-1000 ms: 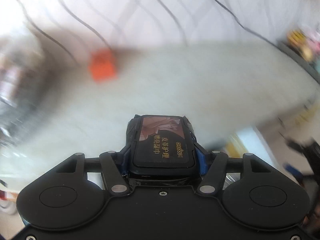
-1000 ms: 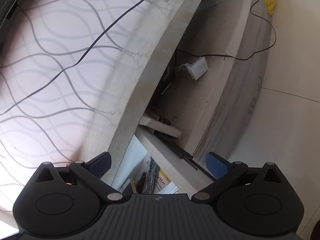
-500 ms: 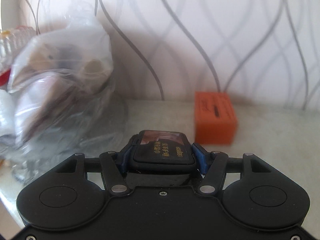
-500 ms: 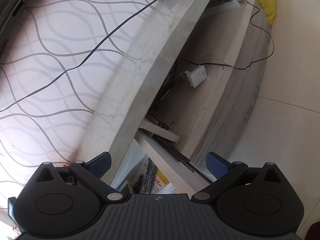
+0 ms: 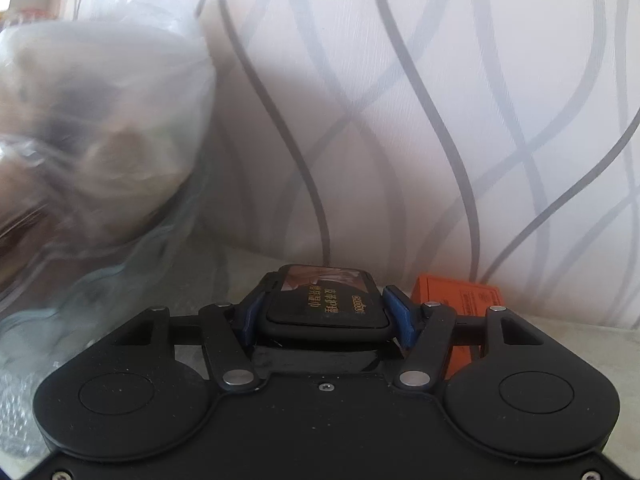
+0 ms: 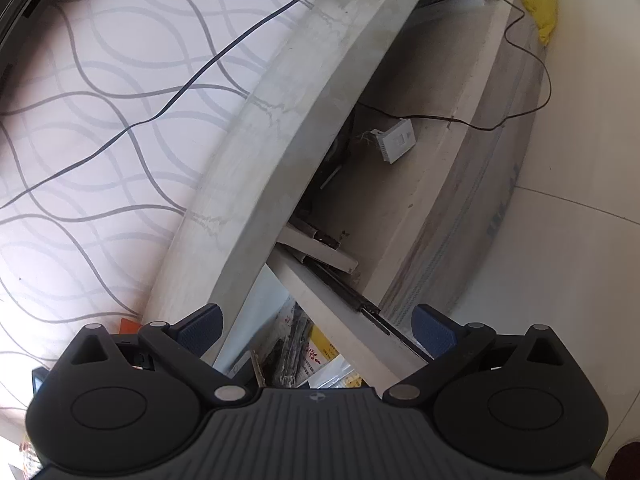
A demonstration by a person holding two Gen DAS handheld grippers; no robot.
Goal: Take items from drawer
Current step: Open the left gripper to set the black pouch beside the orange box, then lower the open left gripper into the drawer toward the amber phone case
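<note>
My left gripper (image 5: 326, 312) is shut on a black wet-wipe pack (image 5: 328, 300) with gold Chinese print, held just above the pale countertop (image 5: 580, 332) close to the wall. My right gripper (image 6: 316, 328) is open and empty, hovering over the open drawer (image 6: 316, 292). Papers and packets (image 6: 308, 356) lie in the drawer below the right gripper.
A clear plastic bag (image 5: 92, 168) of goods stands at the left. An orange box (image 5: 460, 296) sits against the wavy-patterned wall (image 5: 440, 100) at the right of the pack. The stone counter slab (image 6: 288, 128), a white switch box (image 6: 396, 140), cables and tiled floor (image 6: 580, 240) show in the right view.
My left gripper has carried the pack closer to the wall and a little left; the bag looms larger and the orange box has slid right. My right gripper has hardly moved.
</note>
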